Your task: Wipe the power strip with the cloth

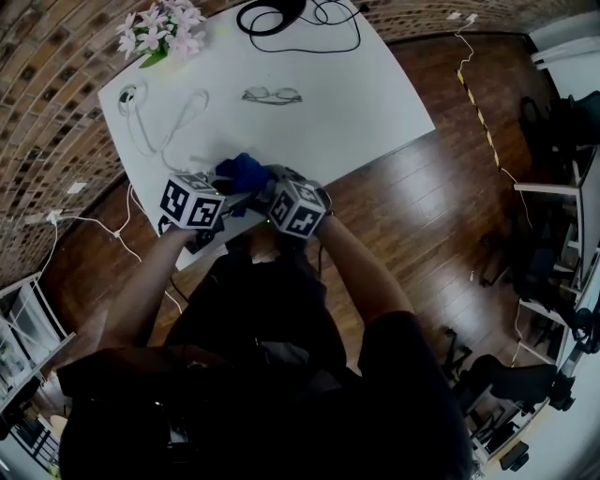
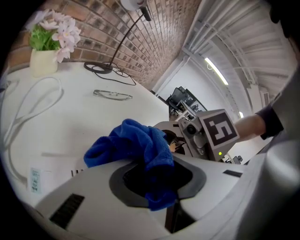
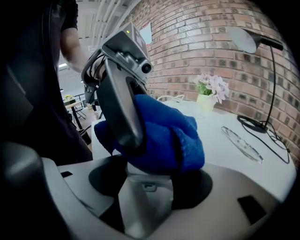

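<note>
Two grippers met over the near edge of the white table (image 1: 356, 103), both angled downward. The left gripper (image 1: 225, 192) had its jaws clamped on a bunched blue cloth (image 2: 136, 143), which bulged out past the jaw tips and hung above the tabletop. The right gripper (image 1: 272, 195) stood just right of it with its jaws spread wide, their tips against the cloth's right side without pinching it. The power strip (image 2: 51, 173), white on white, lay on the table just near and left of the cloth, largely hidden behind the left gripper's body. A white cable (image 1: 173, 127) looped away from it toward the far left. Farther off lay a pair of glasses (image 1: 272, 95), with pink flowers (image 1: 161, 26) at the far left corner.
</note>
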The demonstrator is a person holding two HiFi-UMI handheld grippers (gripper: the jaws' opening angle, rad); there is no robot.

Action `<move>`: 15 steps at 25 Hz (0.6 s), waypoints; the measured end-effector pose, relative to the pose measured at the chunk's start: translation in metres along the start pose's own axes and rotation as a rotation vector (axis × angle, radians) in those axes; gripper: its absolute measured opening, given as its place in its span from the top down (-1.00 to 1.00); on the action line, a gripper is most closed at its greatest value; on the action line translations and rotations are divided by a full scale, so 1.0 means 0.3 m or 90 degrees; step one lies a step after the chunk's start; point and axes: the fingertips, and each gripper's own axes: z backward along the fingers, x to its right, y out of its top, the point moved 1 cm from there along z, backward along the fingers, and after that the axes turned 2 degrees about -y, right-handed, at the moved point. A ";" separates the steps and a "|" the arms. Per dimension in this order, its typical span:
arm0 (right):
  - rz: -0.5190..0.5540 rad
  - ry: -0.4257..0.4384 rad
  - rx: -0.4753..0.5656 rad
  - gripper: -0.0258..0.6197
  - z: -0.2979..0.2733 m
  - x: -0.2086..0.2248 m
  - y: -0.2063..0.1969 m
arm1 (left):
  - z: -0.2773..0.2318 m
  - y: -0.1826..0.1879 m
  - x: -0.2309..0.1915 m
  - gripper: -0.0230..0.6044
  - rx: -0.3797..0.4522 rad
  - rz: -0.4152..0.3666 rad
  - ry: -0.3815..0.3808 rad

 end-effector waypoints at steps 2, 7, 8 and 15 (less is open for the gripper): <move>0.002 -0.001 0.001 0.10 -0.001 0.000 0.000 | 0.011 -0.001 -0.014 0.64 0.007 -0.021 0.035; 0.002 -0.003 0.001 0.10 0.004 0.003 -0.003 | 0.085 -0.007 -0.092 0.64 0.037 -0.035 0.115; 0.001 -0.003 -0.001 0.10 0.005 0.004 -0.004 | 0.096 -0.010 -0.102 0.64 0.038 -0.032 0.118; -0.002 -0.006 -0.002 0.10 0.001 0.002 -0.003 | 0.154 -0.022 -0.152 0.63 0.070 -0.013 0.136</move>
